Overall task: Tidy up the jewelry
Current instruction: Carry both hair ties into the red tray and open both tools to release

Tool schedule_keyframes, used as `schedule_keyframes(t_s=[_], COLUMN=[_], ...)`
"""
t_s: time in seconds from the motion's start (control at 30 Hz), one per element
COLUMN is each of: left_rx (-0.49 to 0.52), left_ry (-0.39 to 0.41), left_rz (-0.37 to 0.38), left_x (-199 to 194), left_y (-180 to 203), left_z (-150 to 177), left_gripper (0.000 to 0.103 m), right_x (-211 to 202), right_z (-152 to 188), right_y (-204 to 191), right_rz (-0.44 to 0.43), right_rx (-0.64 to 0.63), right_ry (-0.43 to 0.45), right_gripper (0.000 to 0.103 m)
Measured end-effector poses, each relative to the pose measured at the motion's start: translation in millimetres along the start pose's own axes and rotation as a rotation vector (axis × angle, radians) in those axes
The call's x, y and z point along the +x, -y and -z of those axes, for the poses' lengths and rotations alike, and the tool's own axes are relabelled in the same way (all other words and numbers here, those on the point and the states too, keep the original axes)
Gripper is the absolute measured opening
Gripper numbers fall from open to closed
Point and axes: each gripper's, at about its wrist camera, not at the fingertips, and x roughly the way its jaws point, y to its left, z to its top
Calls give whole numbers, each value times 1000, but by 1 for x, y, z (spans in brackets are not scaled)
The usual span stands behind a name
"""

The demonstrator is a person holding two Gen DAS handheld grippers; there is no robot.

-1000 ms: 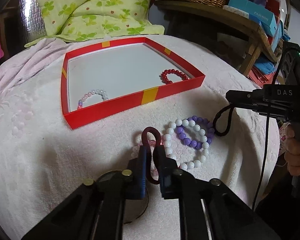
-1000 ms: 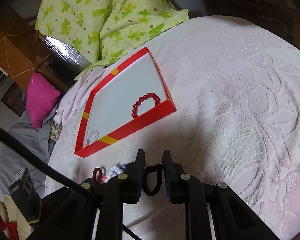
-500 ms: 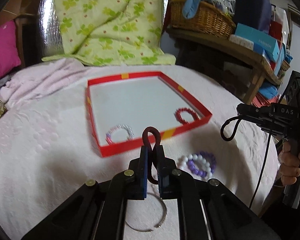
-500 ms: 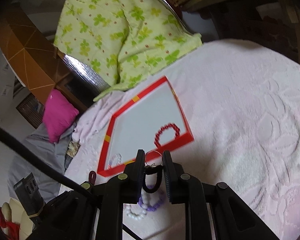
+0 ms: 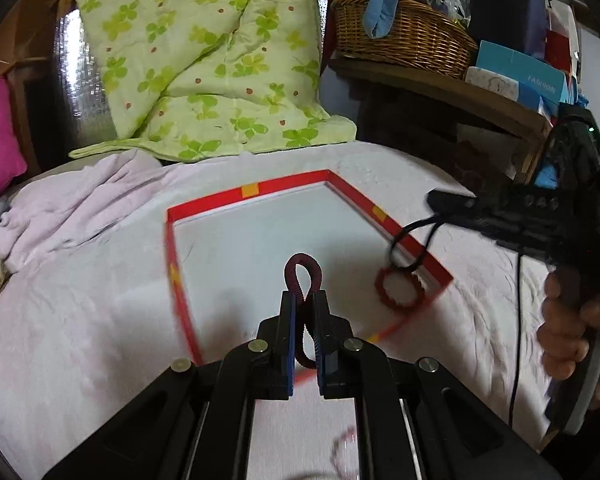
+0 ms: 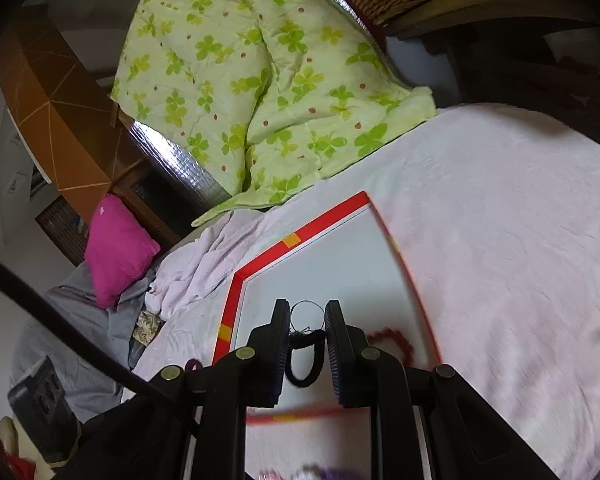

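My left gripper is shut on a dark red hair tie, whose loop sticks up past the fingertips. It hangs above the near part of the red-rimmed tray with a white floor. A red bead bracelet lies in the tray's right corner. My right gripper is shut on a black hair tie with a thin wire ring, also above the tray. In the left wrist view that gripper comes in from the right, and the black tie dangles over the tray's right rim.
The tray sits on a pale pink blanket. Behind it lie a green clover quilt and a pink cushion. A wicker basket and boxes stand on a shelf at the right. Blurred bead bracelets show at the bottom edge.
Both grippers have risen off the blanket and moved forward over the tray, each still gripping its hair tie. The white and purple bead bracelets have slipped out below the left wrist view.
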Motion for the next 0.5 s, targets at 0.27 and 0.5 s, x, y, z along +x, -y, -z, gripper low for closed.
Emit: schedule_keyframes(t_s=[0.27,0.5], left_rx=[-10,-17], left_ry=[-78,-116], left_rz=[20,17], left_x=[55,78], left_y=[-9,-16], left_z=[-4,-3], left_gripper=[9,9], right_x=[67,92], right_z=[-9,-14], right_y=[-12,-10], right_rz=[78,109], right_rx=[-38,-29], right_ry=[-93,-103], right_gripper=[20,20])
